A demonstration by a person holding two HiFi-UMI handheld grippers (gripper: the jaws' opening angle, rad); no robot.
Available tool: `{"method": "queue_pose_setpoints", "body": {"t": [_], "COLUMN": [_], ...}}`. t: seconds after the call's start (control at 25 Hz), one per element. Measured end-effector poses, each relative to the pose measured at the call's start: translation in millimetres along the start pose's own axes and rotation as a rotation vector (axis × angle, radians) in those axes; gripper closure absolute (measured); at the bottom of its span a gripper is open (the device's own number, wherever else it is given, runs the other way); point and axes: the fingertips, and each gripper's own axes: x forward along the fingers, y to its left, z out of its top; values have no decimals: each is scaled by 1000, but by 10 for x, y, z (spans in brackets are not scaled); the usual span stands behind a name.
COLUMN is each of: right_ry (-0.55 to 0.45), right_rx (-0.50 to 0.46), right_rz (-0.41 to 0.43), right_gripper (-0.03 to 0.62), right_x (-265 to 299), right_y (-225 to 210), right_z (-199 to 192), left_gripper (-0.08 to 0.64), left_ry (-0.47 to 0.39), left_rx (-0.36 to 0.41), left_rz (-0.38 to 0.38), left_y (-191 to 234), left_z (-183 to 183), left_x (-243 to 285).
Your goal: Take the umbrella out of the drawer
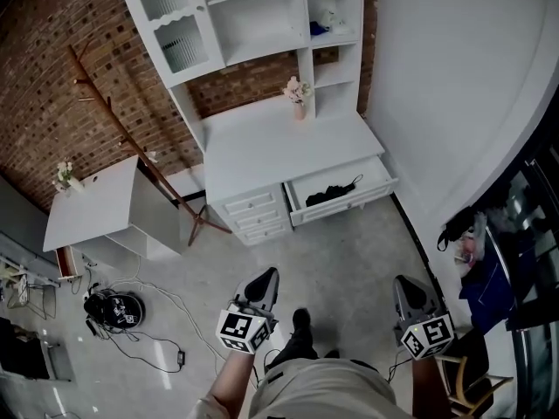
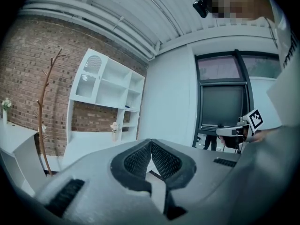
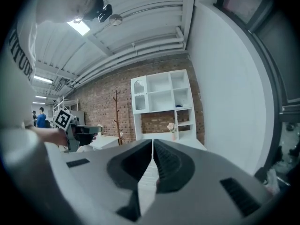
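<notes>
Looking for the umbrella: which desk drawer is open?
The wide right-hand drawer, pulled out with the black umbrella inside; the three small stacked drawers beside it are shut.

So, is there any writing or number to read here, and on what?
None reads whole.
Person's shirt: dark letters, bent and cut off at the picture's edge, unreadable.
The cube on left hand-held gripper, the cube on right hand-held gripper: black-and-white square patterns, no letters or numbers.
</notes>
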Motion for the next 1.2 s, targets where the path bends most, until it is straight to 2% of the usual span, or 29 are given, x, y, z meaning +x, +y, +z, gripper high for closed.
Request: {"method": "queue_pose_setpoints", "body": {"t": [0.56, 0.8, 1.2], "right_ry": [26, 20, 20], "right_rx": [-3, -14, -31], "right_rz": [-62, -96, -102], "right_gripper": [563, 563, 563], "right_x": [1045, 1410, 1876], "right_y": [-66, -25, 21], "right_z": [174, 281, 397], "left_gripper": [535, 535, 535], "left_ry": [16, 42, 4], "left_rx": [13, -8, 2], "left_rz": [-106, -148, -163], "left_y": [821, 1110, 1500], "left_z": [82, 136, 238], "left_x": [880, 1132, 1361]}}
